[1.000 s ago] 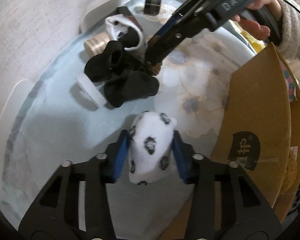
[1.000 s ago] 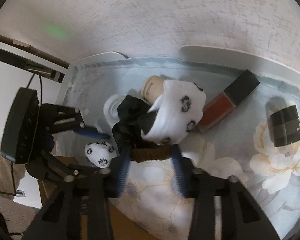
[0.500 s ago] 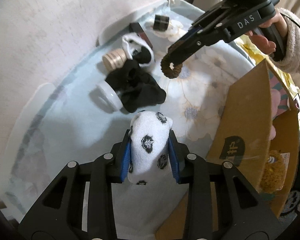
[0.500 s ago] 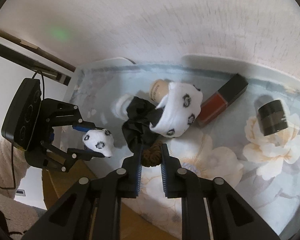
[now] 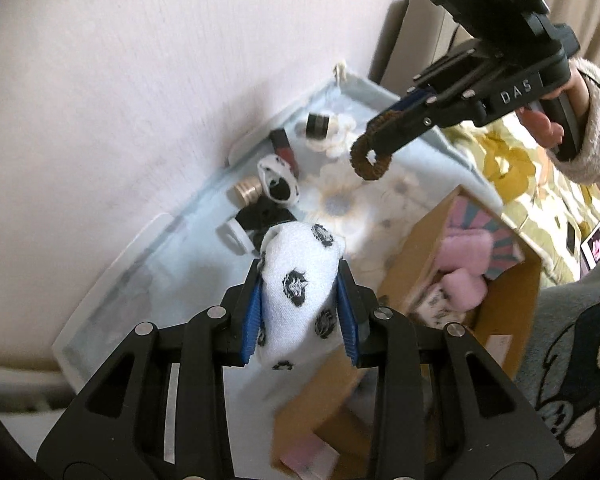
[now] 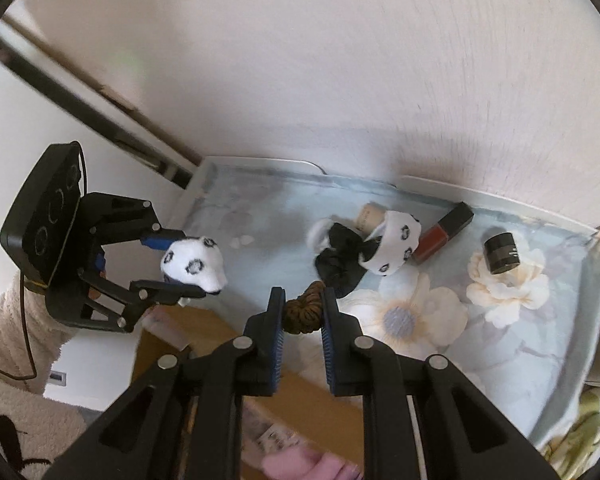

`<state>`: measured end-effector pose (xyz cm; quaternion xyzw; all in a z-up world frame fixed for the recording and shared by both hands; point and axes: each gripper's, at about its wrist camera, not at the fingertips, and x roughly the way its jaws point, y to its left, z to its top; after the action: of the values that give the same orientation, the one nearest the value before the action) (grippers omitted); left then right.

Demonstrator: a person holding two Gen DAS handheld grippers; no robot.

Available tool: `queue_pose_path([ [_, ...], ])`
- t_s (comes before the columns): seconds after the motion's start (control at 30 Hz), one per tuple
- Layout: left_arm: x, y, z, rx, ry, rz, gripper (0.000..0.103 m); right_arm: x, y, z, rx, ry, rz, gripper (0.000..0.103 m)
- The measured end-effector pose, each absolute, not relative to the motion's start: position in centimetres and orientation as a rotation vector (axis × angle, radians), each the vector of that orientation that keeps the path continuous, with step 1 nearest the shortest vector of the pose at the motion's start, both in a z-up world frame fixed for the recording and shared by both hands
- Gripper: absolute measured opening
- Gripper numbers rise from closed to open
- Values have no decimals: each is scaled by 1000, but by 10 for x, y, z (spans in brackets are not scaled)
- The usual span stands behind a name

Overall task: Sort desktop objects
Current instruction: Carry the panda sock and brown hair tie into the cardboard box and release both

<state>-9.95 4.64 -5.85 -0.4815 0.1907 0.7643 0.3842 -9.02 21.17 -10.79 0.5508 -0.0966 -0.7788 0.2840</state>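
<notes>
My left gripper (image 5: 300,312) is shut on a white sock with black spots (image 5: 300,284), held in the air above the table; it also shows in the right wrist view (image 6: 194,262). My right gripper (image 6: 300,312) is shut on a brown hair scrunchie (image 6: 303,310), also lifted; the scrunchie hangs from it in the left wrist view (image 5: 370,156). On the floral cloth (image 6: 420,320) lie a second spotted sock (image 6: 396,246), black socks (image 6: 340,258), a red lip gloss (image 6: 444,232), a black jar (image 6: 500,252) and a beige bottle (image 6: 366,216).
An open cardboard box (image 5: 480,300) with pink soft items (image 5: 460,264) stands at the table's near edge, below both grippers. A white lid (image 5: 232,236) lies by the black socks. A pale wall runs behind the table. A white tray rim (image 6: 500,200) borders the cloth.
Both grippers have risen from the table with their loads and pulled back toward the cardboard box. The right gripper closed on the scrunchie and lifted it off the cloth.
</notes>
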Motion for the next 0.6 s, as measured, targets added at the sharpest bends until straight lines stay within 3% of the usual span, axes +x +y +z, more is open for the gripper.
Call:
queue_pose_path([
  [0.27,-41,33,-24,-1249,442,2056,30,-38,201,-71,1413,-179,-2108,16],
  [0.6,21,32,-49,-1370,384,2180,30,32,177,-85,1445,-47,-2085,16],
])
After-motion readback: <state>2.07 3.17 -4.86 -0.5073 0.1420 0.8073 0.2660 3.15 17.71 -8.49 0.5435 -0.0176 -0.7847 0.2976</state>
